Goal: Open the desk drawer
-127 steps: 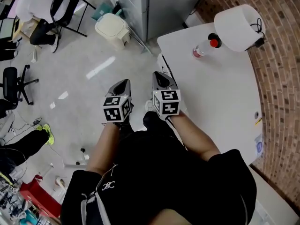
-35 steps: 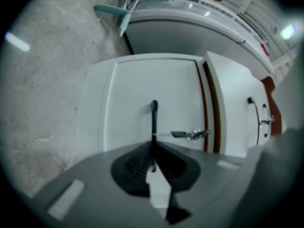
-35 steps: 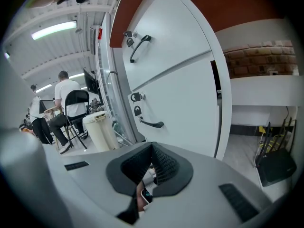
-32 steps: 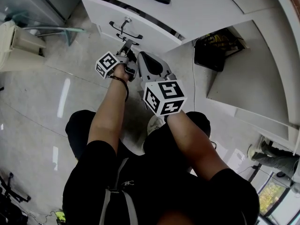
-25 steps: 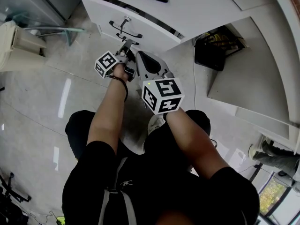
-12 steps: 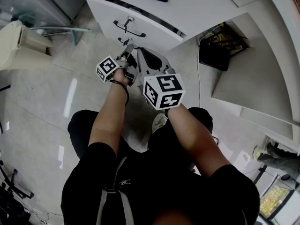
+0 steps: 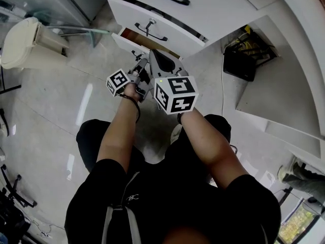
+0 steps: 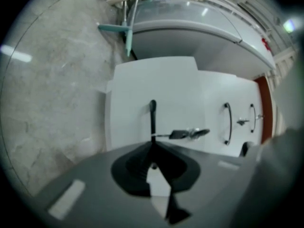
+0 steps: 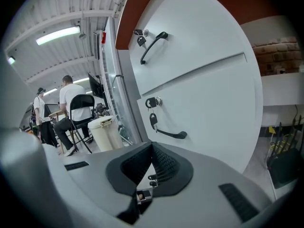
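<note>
A white drawer unit stands under the desk with three drawers. The bottom drawer is pulled out a little, and its brown inside shows. My left gripper is shut on that drawer's black handle, which runs straight into the jaws; a key hangs beside it. My right gripper hovers just right of the left one with its jaws together and nothing between them. It faces the middle drawer's handle and the top drawer's handle.
A cream waste bin stands on the floor at the left. A black box with cables sits in the desk's knee space at the right. The person's legs are right below the grippers. People and a black chair are far off.
The bottom drawer has slid out towards the person with the left gripper on its handle, and its brown inside now shows. The right gripper drew back slightly alongside.
</note>
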The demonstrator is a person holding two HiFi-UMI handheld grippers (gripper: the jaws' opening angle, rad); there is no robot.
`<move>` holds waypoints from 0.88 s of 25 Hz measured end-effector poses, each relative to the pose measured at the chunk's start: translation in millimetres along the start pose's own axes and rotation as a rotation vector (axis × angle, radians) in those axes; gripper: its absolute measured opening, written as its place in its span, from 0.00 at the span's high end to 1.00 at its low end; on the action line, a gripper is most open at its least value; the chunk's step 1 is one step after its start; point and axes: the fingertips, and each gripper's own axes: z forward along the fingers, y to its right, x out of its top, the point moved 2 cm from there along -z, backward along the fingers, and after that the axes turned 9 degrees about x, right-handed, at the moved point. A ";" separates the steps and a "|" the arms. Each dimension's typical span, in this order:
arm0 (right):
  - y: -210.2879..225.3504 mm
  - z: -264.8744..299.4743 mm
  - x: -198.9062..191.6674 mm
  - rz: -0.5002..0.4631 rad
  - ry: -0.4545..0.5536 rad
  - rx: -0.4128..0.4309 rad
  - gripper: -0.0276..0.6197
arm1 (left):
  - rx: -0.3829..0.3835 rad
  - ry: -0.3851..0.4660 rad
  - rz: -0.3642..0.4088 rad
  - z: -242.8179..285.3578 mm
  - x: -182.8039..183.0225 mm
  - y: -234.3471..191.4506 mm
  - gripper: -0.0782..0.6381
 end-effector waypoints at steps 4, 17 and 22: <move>-2.0 6.3 1.8 0.020 0.002 -0.009 0.96 | 0.023 -0.013 0.012 -14.4 -0.1 -4.7 0.87; -28.2 17.9 1.9 0.009 0.006 0.011 0.96 | 0.082 -0.026 0.070 -42.8 1.5 -10.9 0.79; -39.7 24.2 5.0 0.008 0.016 0.023 0.96 | 0.339 0.149 0.423 -75.6 49.8 -18.9 0.67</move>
